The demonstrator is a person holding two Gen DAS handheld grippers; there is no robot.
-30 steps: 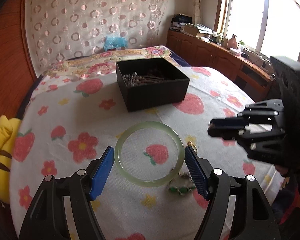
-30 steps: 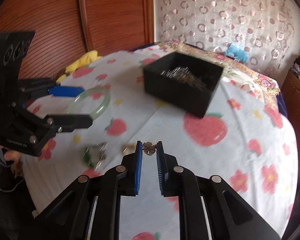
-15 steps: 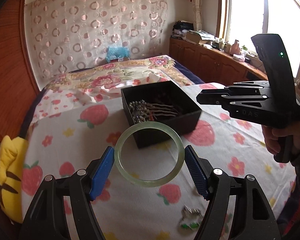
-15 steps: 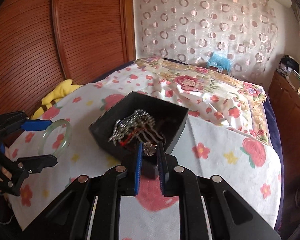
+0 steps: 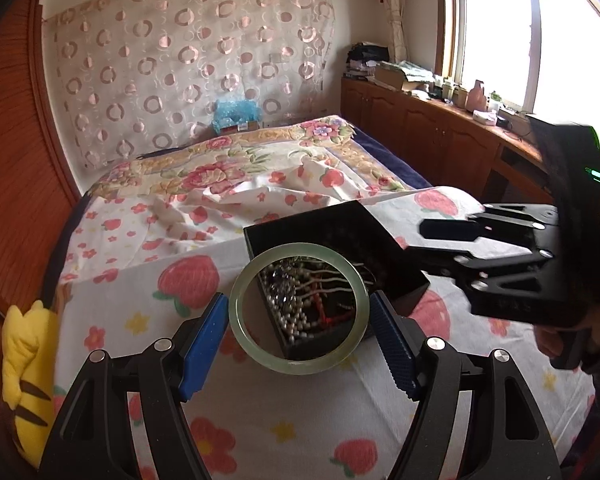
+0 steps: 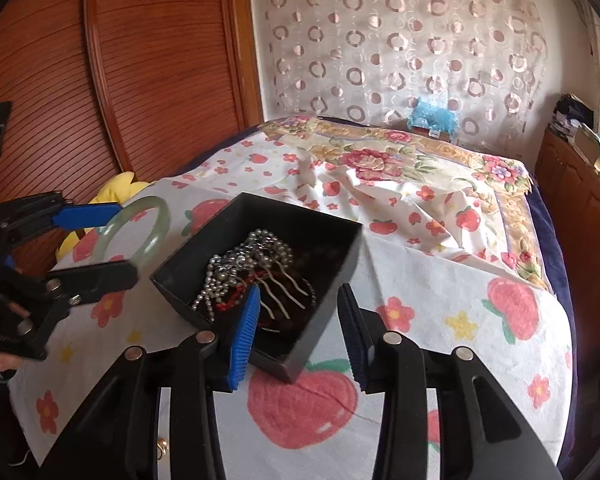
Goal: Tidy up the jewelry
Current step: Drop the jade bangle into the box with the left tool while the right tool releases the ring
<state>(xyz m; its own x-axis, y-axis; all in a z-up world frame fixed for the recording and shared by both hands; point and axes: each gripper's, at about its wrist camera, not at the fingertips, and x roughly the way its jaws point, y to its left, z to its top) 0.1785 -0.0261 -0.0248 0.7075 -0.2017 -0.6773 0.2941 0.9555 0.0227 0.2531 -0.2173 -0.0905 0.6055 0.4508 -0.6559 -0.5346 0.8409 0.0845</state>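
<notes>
My left gripper (image 5: 298, 322) is shut on a pale green jade bangle (image 5: 240, 320) and holds it above the near left corner of the black jewelry box (image 5: 400, 264). The bangle (image 6: 116, 226) and the left gripper (image 6: 100, 240) also show in the right wrist view, left of the box. My right gripper (image 6: 298, 328) is open and empty, its fingers over the near edge of the box (image 6: 332, 280). The box holds a pearl necklace (image 6: 220, 276), a silver hair comb (image 6: 280, 284) and red and dark beads. The right gripper (image 5: 448, 236) hovers over the box's right side.
The box sits on a white strawberry-print cloth (image 6: 440, 320) spread over a bed. A yellow plush toy (image 5: 24, 344) lies at the left edge. A wooden wardrobe (image 6: 100, 80) stands left, wooden cabinets (image 5: 420, 128) right. A small gold piece (image 6: 162, 445) lies near my right gripper's base.
My right gripper has opened over the box; the small silver ornament it held is no longer between its fingers. My left gripper has carried the bangle forward to the box.
</notes>
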